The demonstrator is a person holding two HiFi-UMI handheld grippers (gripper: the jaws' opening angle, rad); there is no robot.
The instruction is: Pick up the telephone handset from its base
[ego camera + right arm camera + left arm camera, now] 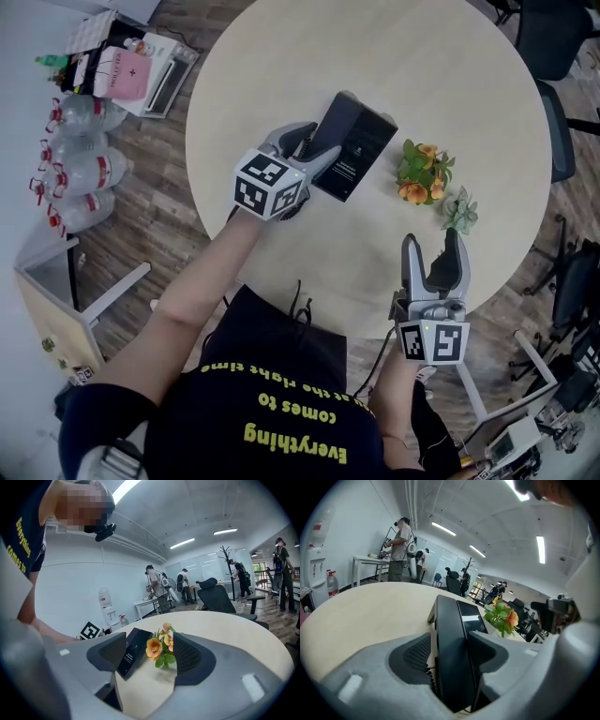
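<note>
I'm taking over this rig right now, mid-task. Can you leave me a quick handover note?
The left tongs: open, straddling the handset, not yet clamped on it.
The right tongs: open and empty, over the table near the flowers.
Things: the handset lies on its base, mid-table.
Done: the left tongs are lined up around the handset.
Left: close on it and lift it off the base.

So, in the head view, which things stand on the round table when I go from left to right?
telephone → orange flowers → small pale green plant
</note>
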